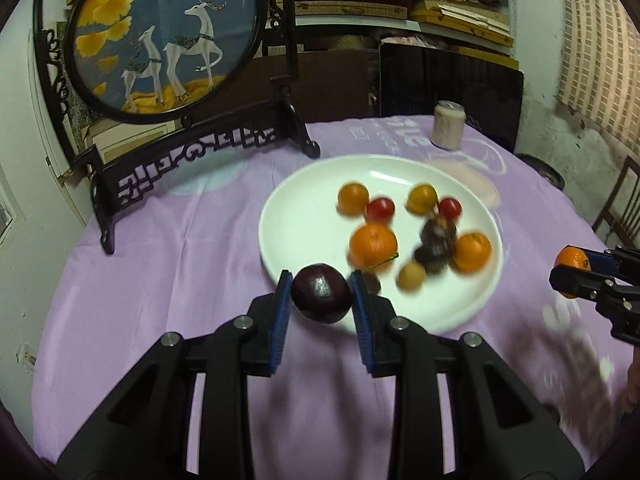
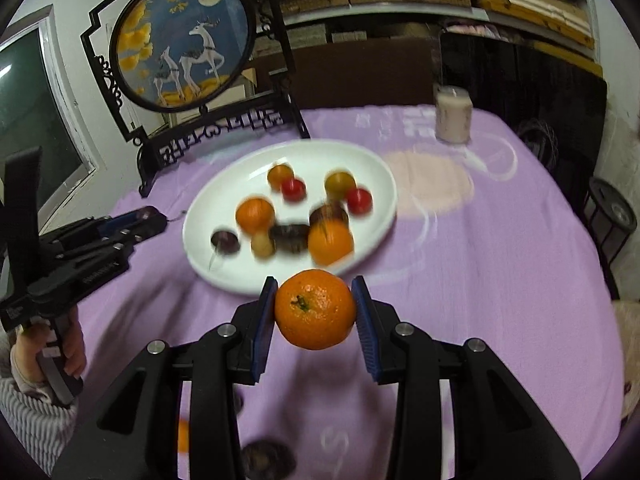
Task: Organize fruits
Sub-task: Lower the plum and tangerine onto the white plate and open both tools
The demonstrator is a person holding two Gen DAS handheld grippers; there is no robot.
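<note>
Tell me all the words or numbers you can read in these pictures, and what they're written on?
None can be read for sure.
Purple tablecloth: big white printed letters near the can, upside down and blurred, unreadable.
Left gripper: small white marking on its black body, too small and blurred.
Can: no legible label.
Deer screen: carved patterns on its base, no readable text.

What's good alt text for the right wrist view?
The right gripper grips an orange mandarin above a purple tablecloth, just short of a white plate of mixed fruit. The left gripper sits at left.
</note>
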